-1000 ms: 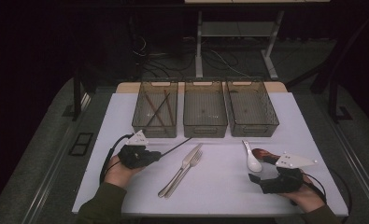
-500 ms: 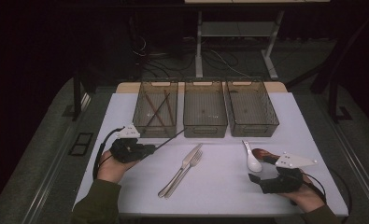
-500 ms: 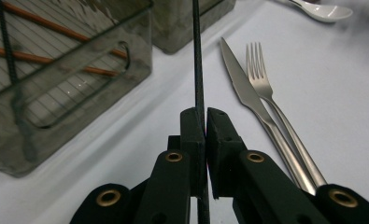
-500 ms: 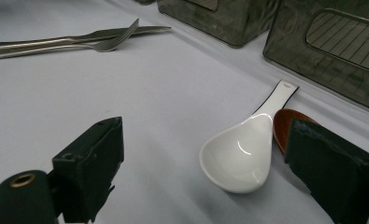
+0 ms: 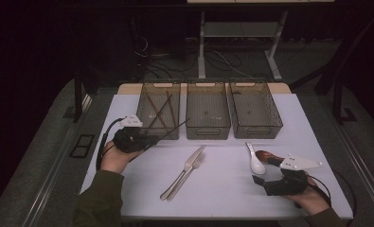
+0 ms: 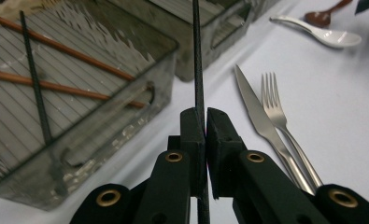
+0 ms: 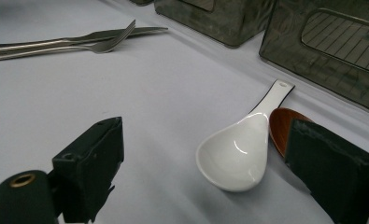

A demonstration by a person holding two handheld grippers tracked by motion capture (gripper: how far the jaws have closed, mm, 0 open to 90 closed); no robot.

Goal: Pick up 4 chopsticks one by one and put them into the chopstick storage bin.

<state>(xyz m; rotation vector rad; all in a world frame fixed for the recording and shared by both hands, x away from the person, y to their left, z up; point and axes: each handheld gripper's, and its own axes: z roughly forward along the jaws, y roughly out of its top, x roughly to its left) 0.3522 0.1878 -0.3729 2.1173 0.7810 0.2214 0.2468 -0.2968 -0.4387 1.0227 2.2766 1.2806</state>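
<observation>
Left gripper view: left tongs (image 6: 204, 122) pinch a thin black chopstick (image 6: 197, 60), likely bound for the smoky plastic bin (image 6: 79, 84) holding other chopsticks; right tongs (image 7: 205, 163) gape around a white ceramic spoon (image 7: 236, 156).

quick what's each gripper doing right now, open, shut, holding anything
Left gripper: shut on a thin black chopstick, beside the left clear plastic bin.
Right gripper: open, holding nothing, jaws either side of the white ceramic spoon.
</observation>
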